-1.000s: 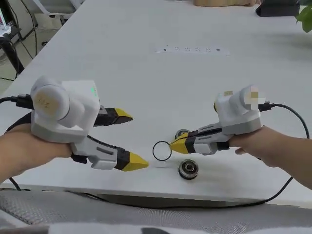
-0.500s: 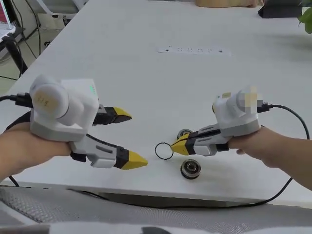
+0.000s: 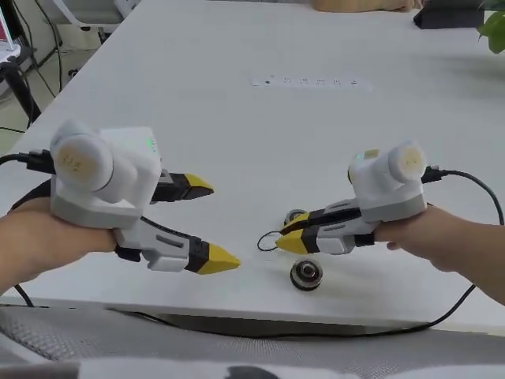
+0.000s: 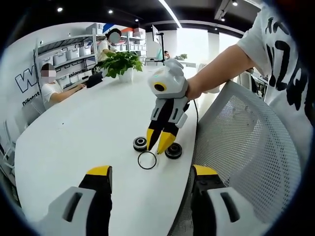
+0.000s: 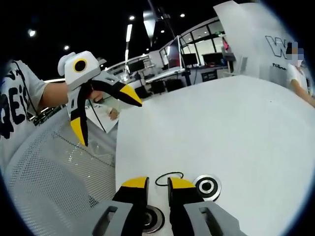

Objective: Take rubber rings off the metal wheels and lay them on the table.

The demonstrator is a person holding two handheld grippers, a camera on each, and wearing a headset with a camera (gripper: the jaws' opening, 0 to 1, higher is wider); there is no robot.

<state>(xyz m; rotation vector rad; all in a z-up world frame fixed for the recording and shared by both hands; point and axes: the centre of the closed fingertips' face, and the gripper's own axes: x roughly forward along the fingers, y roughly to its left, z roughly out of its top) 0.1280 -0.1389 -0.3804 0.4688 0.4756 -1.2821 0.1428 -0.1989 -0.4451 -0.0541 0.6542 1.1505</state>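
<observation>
Holds left gripper [image 3: 211, 223] in left hand [image 3: 46, 243], jaws spread wide, tips aimed toward the opposite jaws. Holds right gripper [image 3: 288, 237] in right hand [image 3: 418, 234], jaws parted narrowly, tips angled downward.

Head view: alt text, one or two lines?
The right gripper, jaws narrowly apart, points at a black rubber ring lying on the white table, between the near wheel and the far wheel. The left gripper hovers wide open.
</observation>
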